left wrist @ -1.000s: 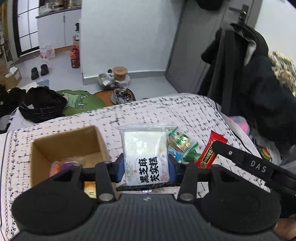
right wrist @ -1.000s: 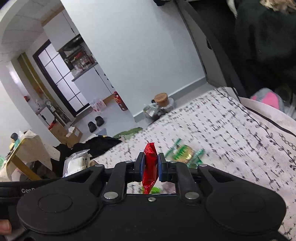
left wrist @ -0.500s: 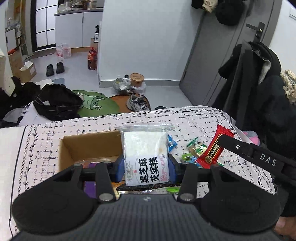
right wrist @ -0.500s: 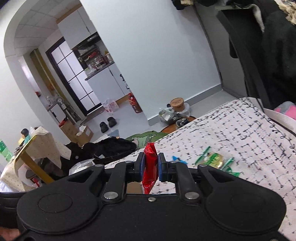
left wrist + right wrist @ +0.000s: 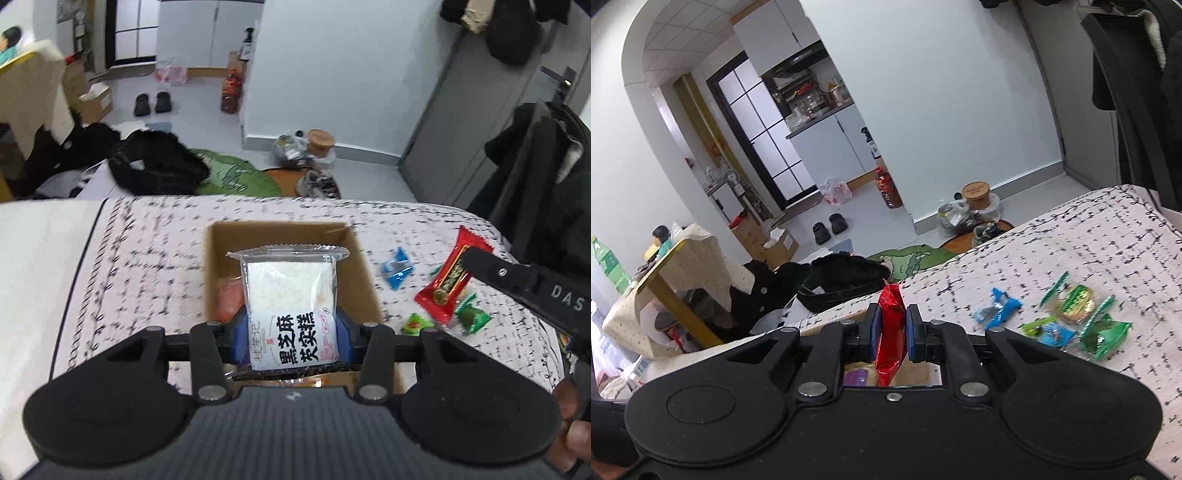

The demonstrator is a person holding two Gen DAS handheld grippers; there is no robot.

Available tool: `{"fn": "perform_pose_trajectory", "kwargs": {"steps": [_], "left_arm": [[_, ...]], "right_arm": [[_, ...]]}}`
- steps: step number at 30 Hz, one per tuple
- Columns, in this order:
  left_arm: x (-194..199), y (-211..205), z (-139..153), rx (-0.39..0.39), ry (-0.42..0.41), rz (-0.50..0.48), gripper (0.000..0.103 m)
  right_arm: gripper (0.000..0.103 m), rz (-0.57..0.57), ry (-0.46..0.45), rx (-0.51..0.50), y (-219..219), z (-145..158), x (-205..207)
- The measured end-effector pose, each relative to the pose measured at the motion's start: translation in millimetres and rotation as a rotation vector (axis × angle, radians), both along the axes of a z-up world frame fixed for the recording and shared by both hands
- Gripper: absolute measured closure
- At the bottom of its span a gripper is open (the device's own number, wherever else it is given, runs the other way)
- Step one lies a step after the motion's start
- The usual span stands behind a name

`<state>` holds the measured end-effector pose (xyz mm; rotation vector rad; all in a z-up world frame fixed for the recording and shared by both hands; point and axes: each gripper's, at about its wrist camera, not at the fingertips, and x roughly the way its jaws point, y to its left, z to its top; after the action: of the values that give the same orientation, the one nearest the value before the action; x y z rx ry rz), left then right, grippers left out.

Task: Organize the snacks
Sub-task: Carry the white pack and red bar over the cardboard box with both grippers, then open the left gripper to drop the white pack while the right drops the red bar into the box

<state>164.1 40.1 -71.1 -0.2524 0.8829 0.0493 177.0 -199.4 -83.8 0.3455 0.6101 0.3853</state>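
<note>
My left gripper (image 5: 291,334) is shut on a white sesame-cake packet (image 5: 291,306) with black Chinese print, held above the open cardboard box (image 5: 218,266) on the patterned bedspread. An orange snack (image 5: 229,295) lies in the box. My right gripper (image 5: 890,332) is shut on a red candy wrapper (image 5: 891,332), which also shows in the left wrist view (image 5: 448,278), to the right of the box. Below it I see the box's inside with a purple snack (image 5: 856,376).
Loose snacks lie on the bedspread right of the box: a blue wrapper (image 5: 397,267) and several green ones (image 5: 471,317), which also show in the right wrist view (image 5: 1075,317). Beyond the bed's far edge are a black bag (image 5: 155,166), a green mat and shoes.
Both grippers moved left with their snacks. The box went from the left of the white packet to straight under it. The red wrapper now hangs over the box's edge.
</note>
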Motion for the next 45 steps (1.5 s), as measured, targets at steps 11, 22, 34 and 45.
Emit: {"fn": "perform_pose_trajectory", "kwargs": {"steps": [11,22,34,45], "left_arm": [[-8.6,15.9,-11.4,-0.054,0.056,-0.017,0.054],[-1.6,22.9,-8.7,-0.045,0.026,0.051,0.041],[3.8,23.8,-12.5,-0.044,0.043,0.078,0.023],[8.9,2.2,-13.1,-0.007,0.058,0.050,0.015]], "right_arm": [[0.089,0.048,0.011,-0.030,32.2,-2.8,-5.1],[0.088,0.073,0.049,-0.010,45.6,-8.3,2.4],[0.063,0.058,0.121,0.001,33.8,-17.3,12.2],[0.037,-0.005,0.124,-0.081,-1.2,-20.3,2.3]]}}
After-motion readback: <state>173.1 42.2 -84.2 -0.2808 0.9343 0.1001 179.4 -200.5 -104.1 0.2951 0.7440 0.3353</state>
